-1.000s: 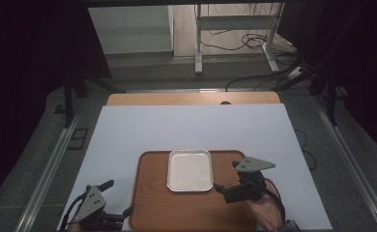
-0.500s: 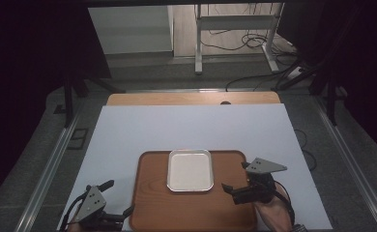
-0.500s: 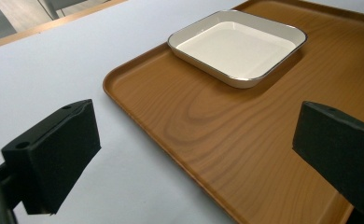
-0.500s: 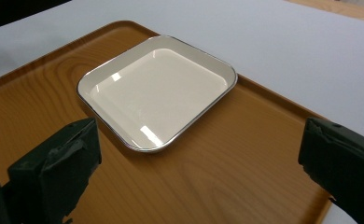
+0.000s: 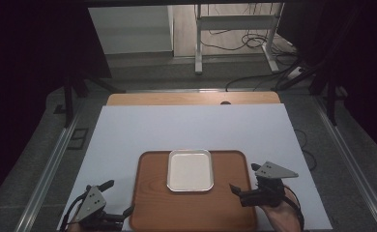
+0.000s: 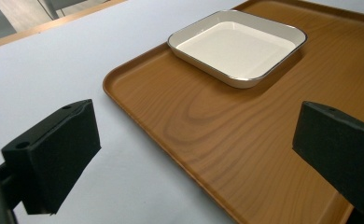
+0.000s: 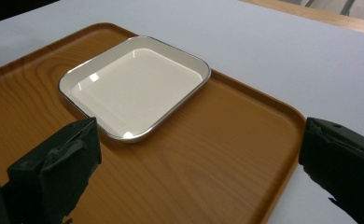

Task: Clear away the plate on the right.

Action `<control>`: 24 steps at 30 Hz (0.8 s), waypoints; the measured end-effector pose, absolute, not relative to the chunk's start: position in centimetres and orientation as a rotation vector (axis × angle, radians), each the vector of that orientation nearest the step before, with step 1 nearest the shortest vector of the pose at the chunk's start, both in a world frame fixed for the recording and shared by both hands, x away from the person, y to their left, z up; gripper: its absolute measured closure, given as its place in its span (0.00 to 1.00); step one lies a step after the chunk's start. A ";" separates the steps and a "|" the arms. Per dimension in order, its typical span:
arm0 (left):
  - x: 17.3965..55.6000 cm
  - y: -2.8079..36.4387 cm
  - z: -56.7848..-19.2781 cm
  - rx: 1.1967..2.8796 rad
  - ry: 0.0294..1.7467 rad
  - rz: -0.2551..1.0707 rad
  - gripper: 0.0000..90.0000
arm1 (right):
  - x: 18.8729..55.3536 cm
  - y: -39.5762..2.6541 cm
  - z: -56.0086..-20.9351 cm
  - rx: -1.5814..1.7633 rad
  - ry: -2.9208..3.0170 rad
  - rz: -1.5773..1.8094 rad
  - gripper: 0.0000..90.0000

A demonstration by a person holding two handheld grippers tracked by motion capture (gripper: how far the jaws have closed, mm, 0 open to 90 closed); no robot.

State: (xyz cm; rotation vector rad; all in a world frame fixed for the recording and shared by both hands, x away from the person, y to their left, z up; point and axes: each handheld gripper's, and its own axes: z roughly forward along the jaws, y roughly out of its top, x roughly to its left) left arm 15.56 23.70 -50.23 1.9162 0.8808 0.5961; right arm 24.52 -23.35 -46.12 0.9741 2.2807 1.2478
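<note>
A brown wooden tray (image 5: 157,203) lies on the white tabletop near the front edge. On its far half stands an empty white square dish (image 5: 190,170) with a thin metal rim. My left gripper (image 5: 118,197) stands open just off the tray's left edge. In the left gripper view the left gripper (image 6: 196,154) straddles the tray's edge (image 6: 138,100), with the dish (image 6: 238,44) farther off. My right gripper (image 5: 244,178) is open over the tray's right part, held by a hand. In the right gripper view the right gripper (image 7: 199,172) has nothing between its jaws, and the dish (image 7: 133,86) lies ahead to the left.
The white tabletop (image 5: 191,125) stretches out beyond the tray, with a wooden strip (image 5: 191,98) at its far edge. Behind the table stand a metal frame (image 5: 235,34) and cables (image 5: 254,79) on the floor. Dark surroundings flank both sides.
My right gripper has drifted a little to the right and toward the near edge, away from the dish. The left gripper has barely moved.
</note>
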 end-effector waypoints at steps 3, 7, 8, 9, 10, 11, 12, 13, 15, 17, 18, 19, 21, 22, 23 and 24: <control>15.6 23.7 -50.2 1.916 0.881 0.596 0.01 | 24.4 -23.6 -46.1 0.977 2.272 1.249 0.00; 15.6 23.7 -50.2 1.915 0.881 0.595 0.01 | 24.1 -24.3 -46.3 0.998 2.255 1.251 0.00; 15.6 23.7 -50.2 1.914 0.881 0.594 0.01 | 24.0 -24.4 -46.3 1.003 2.251 1.251 0.00; 15.6 23.7 -50.2 1.914 0.881 0.594 0.01 | 24.0 -24.4 -46.3 1.003 2.251 1.251 0.00; 15.6 23.7 -50.2 1.914 0.881 0.594 0.01 | 23.8 -24.7 -46.4 1.012 2.242 1.247 0.00; 15.6 23.7 -50.2 1.914 0.881 0.594 0.01 | 23.8 -24.8 -46.4 1.015 2.239 1.249 0.00; 15.6 23.7 -50.2 1.914 0.881 0.594 0.01 | 23.7 -25.0 -46.4 1.016 2.235 1.247 0.00; 15.6 23.7 -50.2 1.914 0.881 0.594 0.01 | 23.6 -25.1 -46.4 1.019 2.232 1.249 0.00; 15.6 23.7 -50.2 1.914 0.881 0.593 0.01 | 23.5 -25.4 -46.5 1.024 2.227 1.253 0.00; 15.6 23.7 -50.2 1.914 0.881 0.593 0.01 | 23.3 -25.7 -46.6 1.028 2.225 1.247 0.00; 15.6 23.7 -50.2 1.914 0.881 0.593 0.01 | 23.3 -25.7 -46.6 1.028 2.225 1.247 0.00; 15.6 23.7 -50.2 1.914 0.881 0.593 0.01 | 23.1 -26.0 -46.7 1.033 2.223 1.242 0.00; 15.6 23.7 -50.2 1.913 0.882 0.593 0.01 | 22.9 -26.3 -46.8 1.039 2.219 1.238 0.00; 15.6 23.8 -50.2 1.912 0.881 0.593 0.01 | 22.8 -26.5 -46.9 1.043 2.217 1.235 0.00; 15.6 23.8 -50.2 1.912 0.881 0.593 0.01 | 22.8 -26.5 -46.9 1.043 2.217 1.235 0.00; 15.6 23.8 -50.2 1.911 0.882 0.592 0.01 | 22.7 -26.8 -47.1 1.051 2.214 1.234 0.00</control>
